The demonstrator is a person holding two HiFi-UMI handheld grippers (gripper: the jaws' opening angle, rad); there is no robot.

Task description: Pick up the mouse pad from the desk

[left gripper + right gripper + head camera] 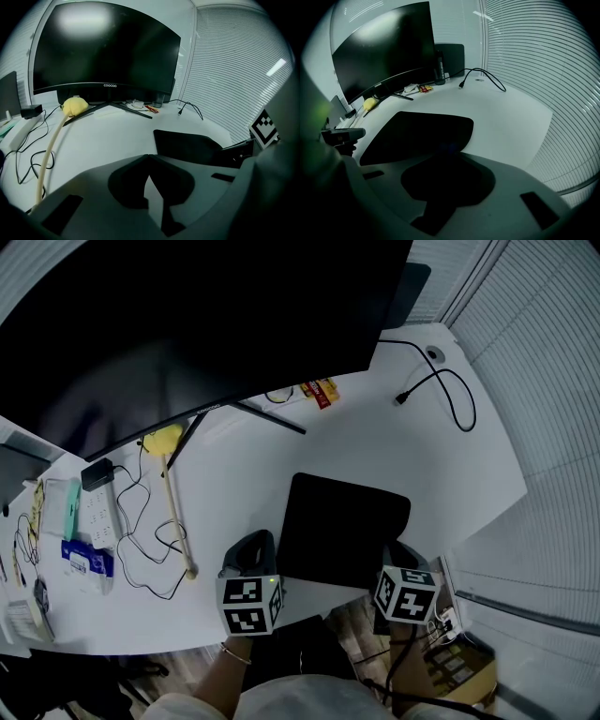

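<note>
Nearest, right gripper (449, 150) pinches narrowly the near edge of the mouse pad (342, 531), flat at lower centre; left gripper (149, 157) is closed, empty. It seems light and floppy; hold the edge.

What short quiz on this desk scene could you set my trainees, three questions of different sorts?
1. True or false: the mouse pad is white.
2. Which has its tips on the pad: A left gripper, B right gripper, C neither?
3. Fill in: the stick's head is coloured ____.
Key: 1 false, it is black; 2 B; 3 yellow.
</note>
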